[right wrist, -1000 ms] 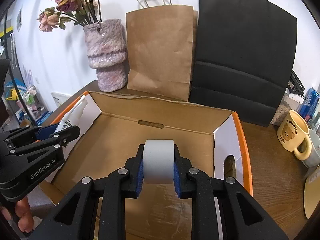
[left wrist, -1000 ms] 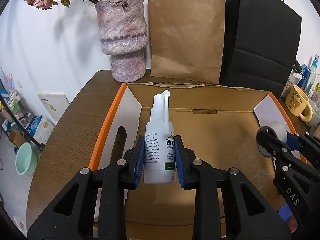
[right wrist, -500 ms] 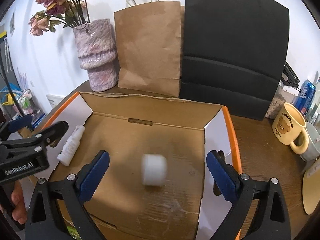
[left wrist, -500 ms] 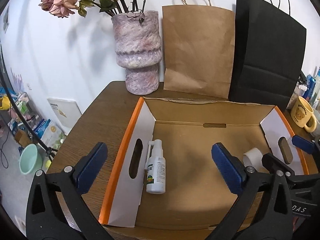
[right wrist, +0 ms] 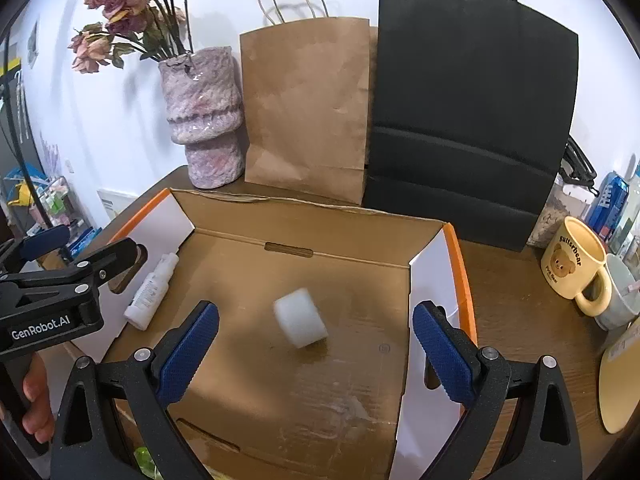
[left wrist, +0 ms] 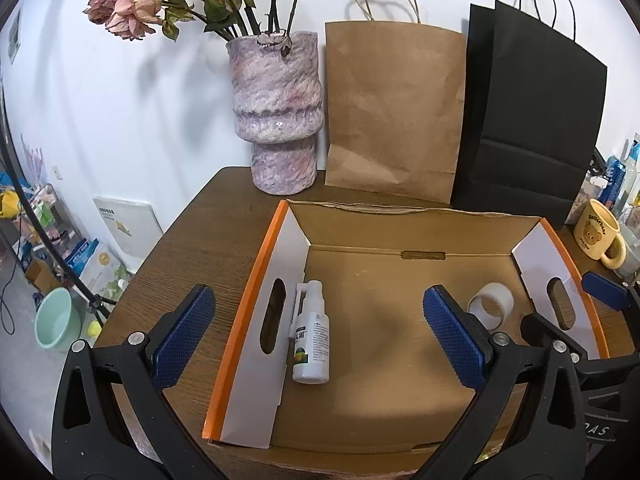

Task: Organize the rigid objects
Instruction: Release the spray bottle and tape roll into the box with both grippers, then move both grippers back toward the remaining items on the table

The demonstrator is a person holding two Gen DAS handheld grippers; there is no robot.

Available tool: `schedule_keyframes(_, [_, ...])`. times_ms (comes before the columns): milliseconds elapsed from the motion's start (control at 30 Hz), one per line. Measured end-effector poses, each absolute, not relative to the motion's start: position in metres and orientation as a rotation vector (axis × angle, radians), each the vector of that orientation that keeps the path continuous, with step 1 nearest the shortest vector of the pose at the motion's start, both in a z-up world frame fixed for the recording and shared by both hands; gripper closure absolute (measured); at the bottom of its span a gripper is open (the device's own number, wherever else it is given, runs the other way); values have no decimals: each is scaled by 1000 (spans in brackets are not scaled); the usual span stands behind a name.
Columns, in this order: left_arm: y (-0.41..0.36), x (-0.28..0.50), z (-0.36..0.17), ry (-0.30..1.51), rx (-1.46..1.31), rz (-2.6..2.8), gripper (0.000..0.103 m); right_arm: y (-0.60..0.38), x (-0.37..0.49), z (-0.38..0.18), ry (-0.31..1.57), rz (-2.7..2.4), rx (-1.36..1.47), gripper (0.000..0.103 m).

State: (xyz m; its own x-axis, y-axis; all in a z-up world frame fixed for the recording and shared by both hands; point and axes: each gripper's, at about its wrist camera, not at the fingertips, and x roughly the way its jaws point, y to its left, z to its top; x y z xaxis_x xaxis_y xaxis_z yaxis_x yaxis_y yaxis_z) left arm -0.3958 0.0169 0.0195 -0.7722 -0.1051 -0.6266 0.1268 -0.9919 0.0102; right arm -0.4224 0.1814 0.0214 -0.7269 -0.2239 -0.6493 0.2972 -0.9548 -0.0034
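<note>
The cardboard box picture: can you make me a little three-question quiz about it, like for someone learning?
1. True or false: the spray bottle lies on its side in the cardboard box.
2. Which thing is in the box with it? A) tape roll B) yellow mug C) vase
3. Fill in: both the left claw and the right claw are ____.

Key: 1 true; 2 A; 3 open.

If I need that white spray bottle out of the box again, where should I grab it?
Grip the spray bottle across its round body, below the thin nozzle neck, coming from above with the left tongs. It lies flat on the box floor, close beside the left wall, so a sideways approach looks blocked.
</note>
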Motion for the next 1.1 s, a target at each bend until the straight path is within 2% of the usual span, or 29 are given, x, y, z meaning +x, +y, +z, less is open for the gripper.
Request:
schedule_keyframes(433, [9, -363, 31, 110, 918, -2887, 0, 184, -389, 34, 167, -2685, 899, 3])
schedule_keyframes(1100, [4, -292, 32, 74, 839, -2972, 0, 180, -310, 39, 197, -2651, 804, 3])
